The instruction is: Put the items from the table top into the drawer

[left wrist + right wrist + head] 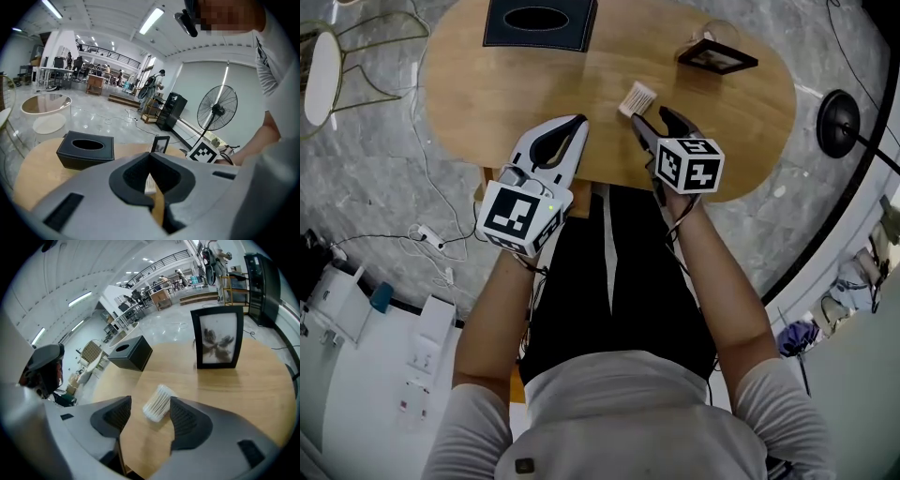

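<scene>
Gently lower the right gripper (656,119), its jaws wide apart and empty, around the white tub of swabs (158,402) lying just ahead on the table (487,84); left gripper (577,122) is closed, empty.

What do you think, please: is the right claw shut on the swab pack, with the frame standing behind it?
No: the right gripper view shows the right claw open, the swab pack lying loose by its tips. The frame does stand behind it.
</scene>
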The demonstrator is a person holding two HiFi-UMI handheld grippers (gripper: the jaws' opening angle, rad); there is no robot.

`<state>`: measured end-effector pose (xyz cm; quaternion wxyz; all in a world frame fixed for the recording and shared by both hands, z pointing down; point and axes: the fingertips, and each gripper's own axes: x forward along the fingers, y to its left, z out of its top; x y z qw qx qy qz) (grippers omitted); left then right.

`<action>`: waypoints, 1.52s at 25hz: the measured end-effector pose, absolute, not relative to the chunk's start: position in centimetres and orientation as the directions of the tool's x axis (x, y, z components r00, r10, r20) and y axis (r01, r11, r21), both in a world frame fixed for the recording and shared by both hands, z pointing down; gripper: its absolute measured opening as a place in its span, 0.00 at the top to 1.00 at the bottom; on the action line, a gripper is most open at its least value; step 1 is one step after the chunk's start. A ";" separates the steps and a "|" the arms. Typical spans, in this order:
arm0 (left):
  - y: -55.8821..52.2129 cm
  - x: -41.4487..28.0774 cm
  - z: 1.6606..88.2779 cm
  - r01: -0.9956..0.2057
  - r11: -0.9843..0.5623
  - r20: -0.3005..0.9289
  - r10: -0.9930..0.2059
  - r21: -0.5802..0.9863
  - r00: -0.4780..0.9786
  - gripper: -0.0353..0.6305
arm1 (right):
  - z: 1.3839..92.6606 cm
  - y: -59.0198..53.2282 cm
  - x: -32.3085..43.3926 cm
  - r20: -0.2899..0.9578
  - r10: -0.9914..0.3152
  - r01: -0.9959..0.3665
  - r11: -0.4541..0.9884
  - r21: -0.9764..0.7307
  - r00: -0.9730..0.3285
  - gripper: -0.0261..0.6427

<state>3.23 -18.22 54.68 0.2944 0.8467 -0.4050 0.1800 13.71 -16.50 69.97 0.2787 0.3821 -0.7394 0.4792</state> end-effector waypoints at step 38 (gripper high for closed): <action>-14.9 -5.2 52.8 -0.814 -0.436 0.509 -0.636 0.383 0.580 0.93 | 68.9 -17.0 7.1 0.806 -0.299 -0.851 0.313 -0.422 -0.510 0.56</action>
